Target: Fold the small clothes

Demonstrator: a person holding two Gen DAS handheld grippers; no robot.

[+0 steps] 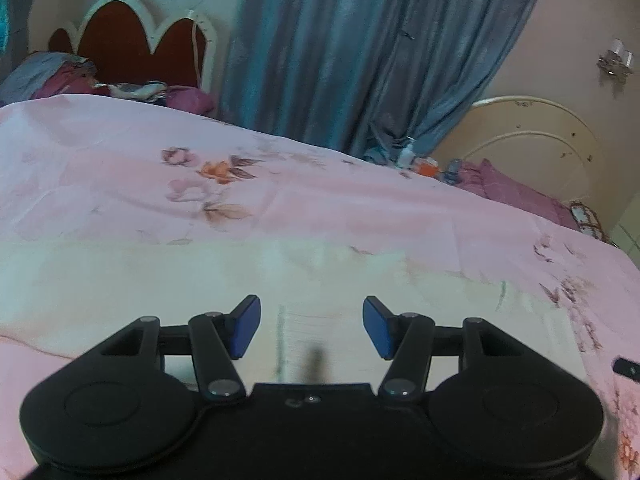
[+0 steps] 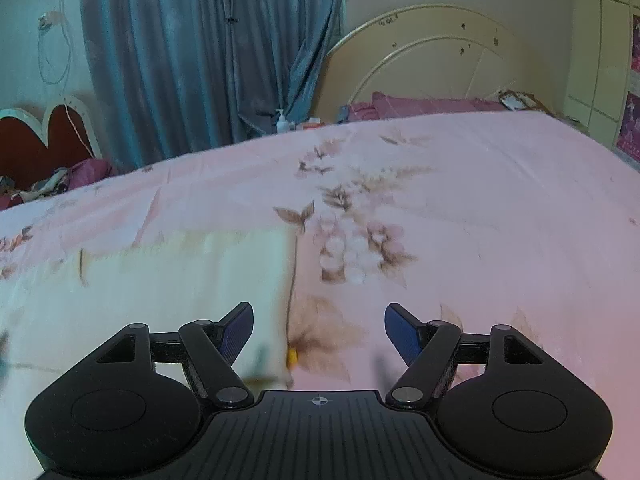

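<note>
Two grippers in view, both spread wide with nothing between the blue pads; left gripper [image 1: 311,328] hovering over a pale cream garment [image 1: 200,288] laid flat on the pink floral bedsheet [image 1: 120,168]; right gripper [image 2: 319,332] poised over the garment's [image 2: 160,280] right edge, left pad [image 2: 238,332] above the cloth, right pad [image 2: 402,334] above bare bedsheet [image 2: 480,200]; contact with the cloth not determinable for either. No brand, label or legible writing found on the grippers or garment; pink posters [image 2: 632,120] at far right of the right wrist view too blurred to read; small yellow tag [image 2: 292,358] at the garment's near right edge, unreadable. Garment's right edge running straight away from the right gripper, far edge lying roughly square across the bed; motion blur over the near cloth. Open sheet beyond the garment and to its right. Bordering the far side: blue curtain [image 1: 360,60], red scalloped headboard [image 1: 136,48], cream arched headboard [image 2: 432,60], pump bottle [image 2: 282,121], purple pillows [image 1: 512,192].
</note>
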